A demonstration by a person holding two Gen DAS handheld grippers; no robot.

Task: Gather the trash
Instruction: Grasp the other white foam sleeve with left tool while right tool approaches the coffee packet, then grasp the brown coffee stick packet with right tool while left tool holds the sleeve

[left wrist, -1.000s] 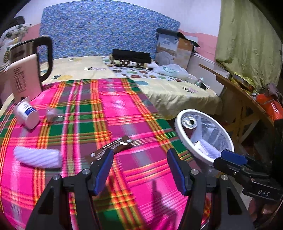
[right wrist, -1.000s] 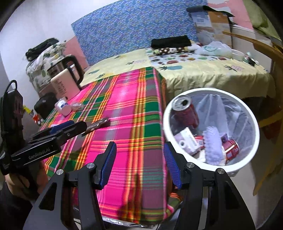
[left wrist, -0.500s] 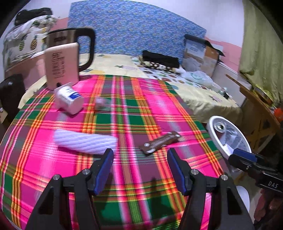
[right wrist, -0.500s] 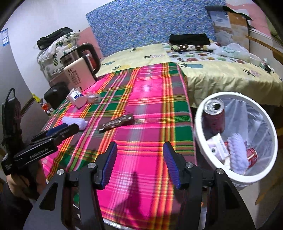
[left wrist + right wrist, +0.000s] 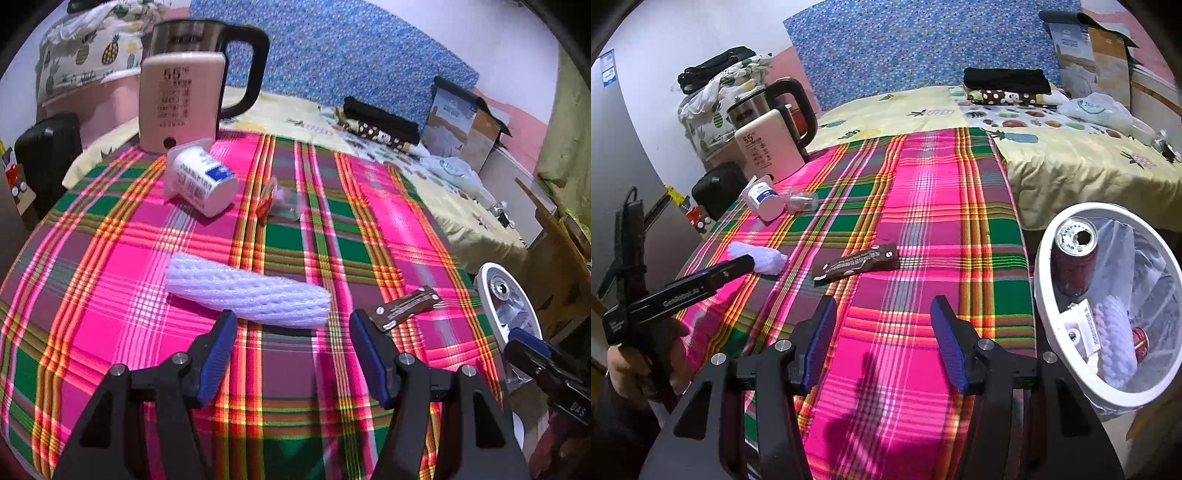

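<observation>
A white foam net sleeve lies on the plaid tablecloth, just ahead of my open, empty left gripper; it also shows in the right wrist view. A brown snack wrapper lies to its right and shows ahead of my open, empty right gripper as well. A tipped white cup and a clear crumpled wrapper lie farther back. The white trash bin stands off the table's right edge, holding a can and other trash.
A pink-and-steel kettle stands at the table's far left. A bed with a yellow sheet lies behind the table. A wooden chair stands at the right beyond the bin. A black bag sits left of the table.
My left gripper has swung left and forward from the bin side, bringing the foam sleeve right in front of its jaws. My right gripper has drawn back and left from the bin.
</observation>
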